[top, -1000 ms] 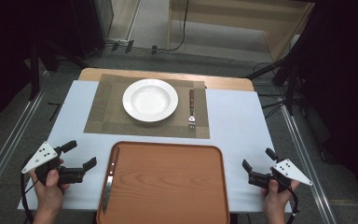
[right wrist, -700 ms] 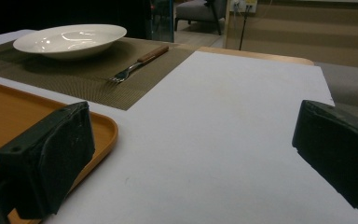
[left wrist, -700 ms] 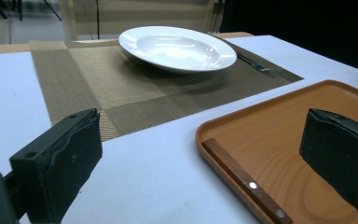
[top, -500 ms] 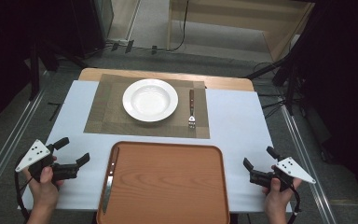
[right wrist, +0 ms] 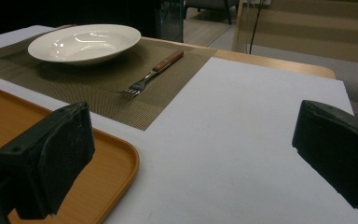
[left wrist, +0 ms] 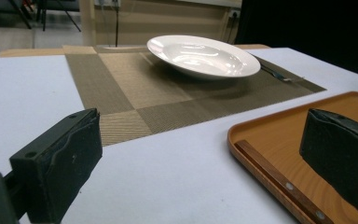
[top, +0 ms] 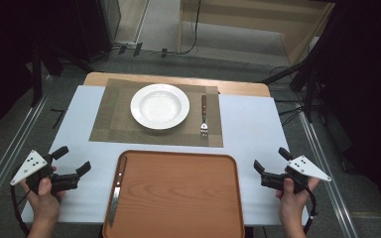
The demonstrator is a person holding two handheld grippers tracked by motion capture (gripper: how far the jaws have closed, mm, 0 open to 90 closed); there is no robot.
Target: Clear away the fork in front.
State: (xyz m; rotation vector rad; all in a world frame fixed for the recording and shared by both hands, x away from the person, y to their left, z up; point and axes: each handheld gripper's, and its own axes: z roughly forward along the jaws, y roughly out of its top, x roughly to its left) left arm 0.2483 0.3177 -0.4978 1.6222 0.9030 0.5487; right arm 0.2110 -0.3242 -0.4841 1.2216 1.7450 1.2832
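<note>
- Left gripper [top: 72, 161] hovers over the white table [top: 258, 124] at about 8 o'clock, jaws spread wide and gripping nothing; a hand [top: 42, 196] holds it from below.
- Since a second ago it has slid outward and back toward the table's near-left corner, so it now sits farther from the tray [top: 178, 198] than it did.
- Right gripper [top: 270, 162] hovers at about 4 o'clock, just off the tray's right edge, jaws likewise apart and bare; its hand [top: 291, 201] comes up from the bottom edge.
- It has barely shifted over the same second, only a touch nearer the person.
- Between the two grippers lies the tray, wooden and orange-brown, at 6 o'clock on the table.
- A knife [top: 117, 191] with a wooden handle lies inside the tray along its left rim, blade toward the person; it has not moved.
- In the left gripper view the knife handle [left wrist: 279, 184] runs beside the rim, near that gripper's right-hand jaw but not touching it.
- A brown placemat [top: 109, 119] sits at 12 o'clock, beyond the tray.
- On the placemat rests a white plate [top: 159, 105], left of centre, empty and unchanged.
- A fork [top: 204, 115] lies just right of the plate on the placemat, tines toward the tray, handle pointing away; it too is where it was.
- In the right gripper view the fork [right wrist: 151, 73] lies well ahead of the jaws, with the tray's corner [right wrist: 121, 163] beside the left-hand jaw.
</note>
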